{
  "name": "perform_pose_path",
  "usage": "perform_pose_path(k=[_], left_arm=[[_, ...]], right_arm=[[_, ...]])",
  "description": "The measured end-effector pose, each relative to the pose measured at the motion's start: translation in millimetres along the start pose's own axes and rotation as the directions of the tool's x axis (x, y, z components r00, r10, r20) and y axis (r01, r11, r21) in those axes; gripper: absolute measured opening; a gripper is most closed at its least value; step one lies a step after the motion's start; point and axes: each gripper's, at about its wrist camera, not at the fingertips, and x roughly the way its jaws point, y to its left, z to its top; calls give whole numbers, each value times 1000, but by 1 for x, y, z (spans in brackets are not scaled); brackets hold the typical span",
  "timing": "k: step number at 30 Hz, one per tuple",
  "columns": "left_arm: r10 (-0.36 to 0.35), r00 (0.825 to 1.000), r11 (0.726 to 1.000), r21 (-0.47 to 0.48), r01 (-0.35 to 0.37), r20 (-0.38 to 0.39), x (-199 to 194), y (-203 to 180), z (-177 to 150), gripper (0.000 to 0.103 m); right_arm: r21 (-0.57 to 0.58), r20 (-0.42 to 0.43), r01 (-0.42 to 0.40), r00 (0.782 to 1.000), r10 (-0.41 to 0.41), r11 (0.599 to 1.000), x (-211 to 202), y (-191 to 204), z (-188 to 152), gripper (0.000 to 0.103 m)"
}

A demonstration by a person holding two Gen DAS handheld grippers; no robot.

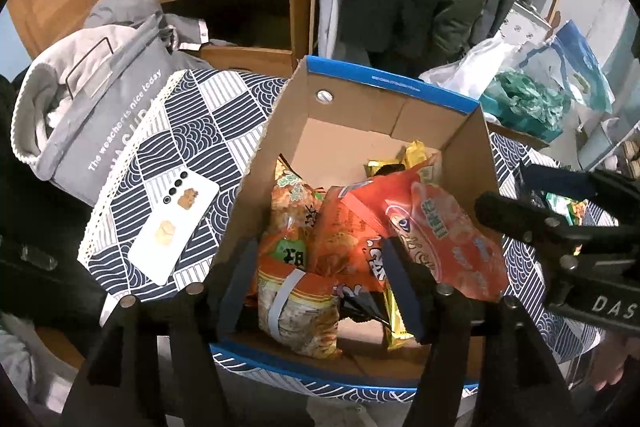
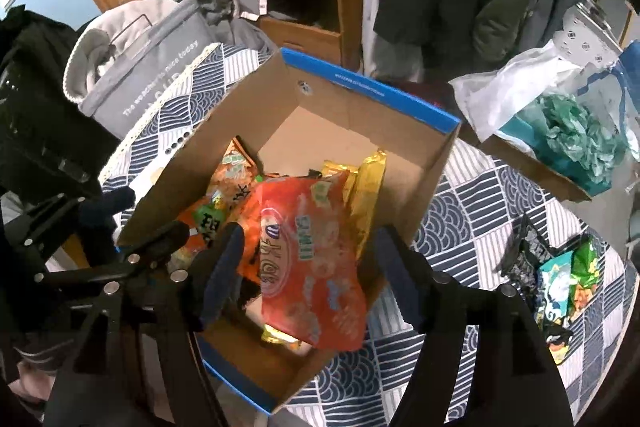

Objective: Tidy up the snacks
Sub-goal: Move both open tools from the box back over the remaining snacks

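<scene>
Both grippers, left (image 1: 320,283) and right (image 2: 308,271), hang over the box (image 2: 436,163), fingers spread, nothing pinched. Snacks (image 2: 312,259) are dropped inside; next, fetch packets (image 2: 560,291) at three o'clock.

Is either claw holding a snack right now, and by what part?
Nothing is held. The left claw and right claw both stand open above the snack packets in the cardboard box.

I'm looking down my left gripper (image 1: 324,287): matte black arms, dark navy pads (image 1: 240,283), round silver screws at the pivots. The right gripper (image 2: 308,271) is built the same, and seen from the left it carries white letters "DAS" on its body.
</scene>
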Motion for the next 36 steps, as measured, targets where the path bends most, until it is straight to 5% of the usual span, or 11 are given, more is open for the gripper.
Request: perform_pose_path(k=[23, 36], left_arm=[[-99, 995, 992, 82, 99, -5, -17, -59, 0, 66], [-134, 991, 973, 185, 137, -31, -18, -123, -4, 69]], right_arm=[[82, 31, 102, 994, -105, 991, -41, -75, -43, 75], [192, 32, 156, 986, -165, 969, -65, -141, -81, 76]])
